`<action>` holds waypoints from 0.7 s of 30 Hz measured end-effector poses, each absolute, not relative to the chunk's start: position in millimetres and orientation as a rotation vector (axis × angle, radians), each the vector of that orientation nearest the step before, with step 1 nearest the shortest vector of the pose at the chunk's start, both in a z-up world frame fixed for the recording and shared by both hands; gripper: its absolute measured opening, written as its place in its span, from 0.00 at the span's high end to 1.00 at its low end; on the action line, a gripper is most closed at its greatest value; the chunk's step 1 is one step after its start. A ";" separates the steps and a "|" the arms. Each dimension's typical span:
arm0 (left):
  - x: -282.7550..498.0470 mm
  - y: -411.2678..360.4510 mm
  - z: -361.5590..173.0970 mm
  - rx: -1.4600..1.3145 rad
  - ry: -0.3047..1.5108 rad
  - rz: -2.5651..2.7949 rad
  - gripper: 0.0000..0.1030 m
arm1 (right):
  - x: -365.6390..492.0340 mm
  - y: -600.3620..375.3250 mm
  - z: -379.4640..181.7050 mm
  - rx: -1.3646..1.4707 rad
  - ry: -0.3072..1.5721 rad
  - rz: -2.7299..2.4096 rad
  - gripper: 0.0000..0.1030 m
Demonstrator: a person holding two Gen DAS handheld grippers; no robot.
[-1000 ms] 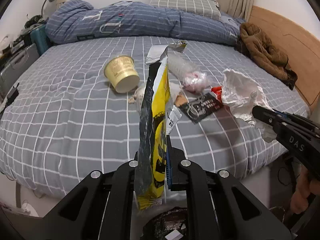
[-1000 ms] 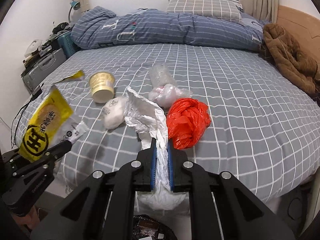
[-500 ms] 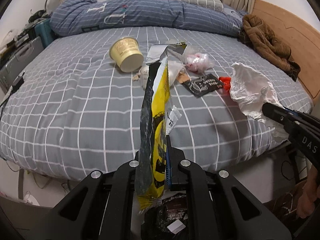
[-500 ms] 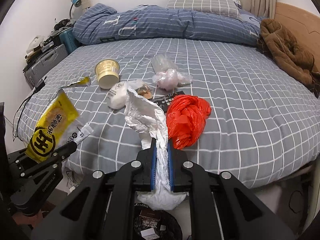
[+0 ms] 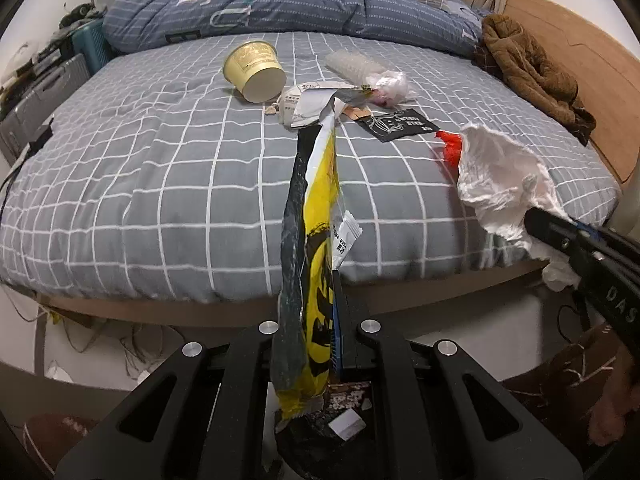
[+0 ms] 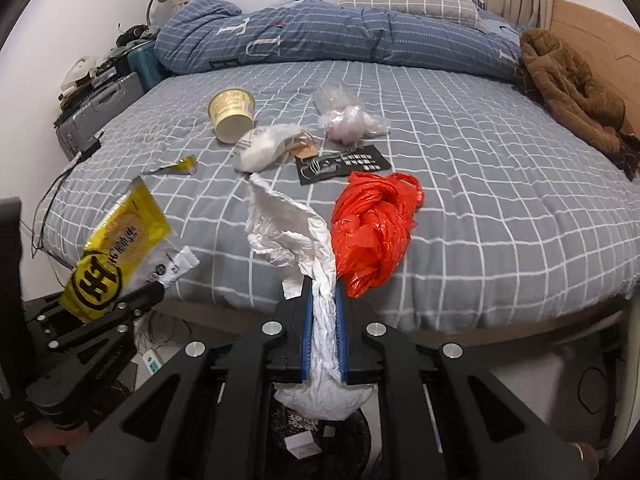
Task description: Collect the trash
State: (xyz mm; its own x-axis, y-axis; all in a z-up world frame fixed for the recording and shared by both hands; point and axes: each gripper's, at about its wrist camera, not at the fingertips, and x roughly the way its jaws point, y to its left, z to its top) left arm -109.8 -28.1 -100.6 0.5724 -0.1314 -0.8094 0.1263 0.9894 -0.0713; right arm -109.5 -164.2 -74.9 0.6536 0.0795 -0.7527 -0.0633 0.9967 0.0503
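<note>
My left gripper (image 5: 316,320) is shut on a yellow and black snack bag (image 5: 310,240), held upright off the foot of the bed; the bag also shows in the right wrist view (image 6: 116,256). My right gripper (image 6: 322,308) is shut on a crumpled white bag (image 6: 292,232) together with a red plastic bag (image 6: 376,224). A dark trash bin (image 6: 320,440) with scraps in it sits on the floor below both grippers and also shows in the left wrist view (image 5: 340,412). On the bed lie a yellow paper cup (image 5: 256,70), a white wrapper (image 6: 264,146), a black packet (image 6: 344,164) and a clear plastic bag (image 6: 348,118).
The grey checked bed (image 5: 160,160) has a folded blue duvet (image 5: 260,8) at the back and a brown coat (image 5: 532,68) at the right by the wooden headboard. Suitcases (image 6: 96,108) stand at the left. Cables lie on the floor under the bed edge.
Both grippers have pulled back from the bed and lowered, still holding their trash. The bed edge and the floor bin now show below them.
</note>
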 end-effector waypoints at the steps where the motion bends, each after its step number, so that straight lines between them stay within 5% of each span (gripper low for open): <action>1: -112.5 -29.2 -99.2 -0.005 0.948 -0.151 0.92 | -113.1 -164.2 -74.2 0.025 0.856 0.084 0.91; 21: -180.5 -24.0 -126.3 -0.022 1.060 -0.133 0.93 | -181.6 -163.8 -108.7 0.059 0.992 0.063 0.91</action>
